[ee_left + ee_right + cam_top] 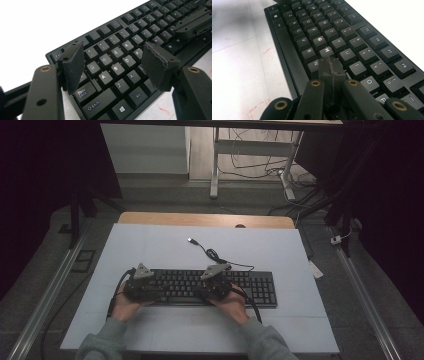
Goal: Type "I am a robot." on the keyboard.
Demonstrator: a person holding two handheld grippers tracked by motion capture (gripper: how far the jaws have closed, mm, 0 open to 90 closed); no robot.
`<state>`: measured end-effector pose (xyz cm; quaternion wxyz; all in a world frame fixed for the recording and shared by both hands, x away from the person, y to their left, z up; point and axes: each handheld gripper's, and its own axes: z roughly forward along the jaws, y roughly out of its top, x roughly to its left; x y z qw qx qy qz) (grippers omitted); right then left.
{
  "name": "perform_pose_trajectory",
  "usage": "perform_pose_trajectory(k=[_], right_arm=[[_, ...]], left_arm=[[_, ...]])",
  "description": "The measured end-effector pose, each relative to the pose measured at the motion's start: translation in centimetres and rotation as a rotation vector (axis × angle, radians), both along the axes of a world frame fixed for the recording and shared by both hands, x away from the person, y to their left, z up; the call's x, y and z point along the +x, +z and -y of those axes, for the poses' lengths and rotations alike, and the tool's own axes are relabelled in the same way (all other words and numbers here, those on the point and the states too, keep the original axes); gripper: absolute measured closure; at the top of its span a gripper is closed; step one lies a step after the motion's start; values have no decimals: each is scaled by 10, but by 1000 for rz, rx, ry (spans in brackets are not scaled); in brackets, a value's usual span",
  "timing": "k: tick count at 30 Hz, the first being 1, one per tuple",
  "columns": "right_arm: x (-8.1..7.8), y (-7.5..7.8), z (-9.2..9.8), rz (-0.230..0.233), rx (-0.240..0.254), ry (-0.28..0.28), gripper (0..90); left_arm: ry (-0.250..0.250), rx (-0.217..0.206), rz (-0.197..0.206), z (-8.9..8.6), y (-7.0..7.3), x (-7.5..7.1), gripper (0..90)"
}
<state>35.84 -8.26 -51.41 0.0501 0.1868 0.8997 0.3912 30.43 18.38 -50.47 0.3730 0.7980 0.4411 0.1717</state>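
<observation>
The left gripper (113, 62) hovers with jaws spread wide above the A, S and D keys of the black keyboard (130, 32) lying beneath it. Further right, the right gripper (330, 66) has its jaws pressed together, tips down on the keys just below H.

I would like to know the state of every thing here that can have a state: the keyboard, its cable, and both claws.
Keyboard: lying flat on the white table, keys facing up.
Keyboard cable: loose on the table, its USB plug not plugged in.
Left claw: open, jaws apart above the Q, A, S, D keys, holding nothing.
Right claw: shut, jaws pressed together, tip down among the keys just below the H key.
</observation>
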Motion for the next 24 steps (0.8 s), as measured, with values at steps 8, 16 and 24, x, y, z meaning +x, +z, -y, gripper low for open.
perform_pose_trajectory(k=[8,16,24], right_arm=[[0,-2,-1,-2,4,4,895],[-1,-4,-1,1,-8,1,896],[-3,8,5,26,59,-18,896]], left_arm=[[-1,1,0,0,0,0,347],[-3,6,-3,0,-1,0,343],[-4,5,0,0,0,0,343]])
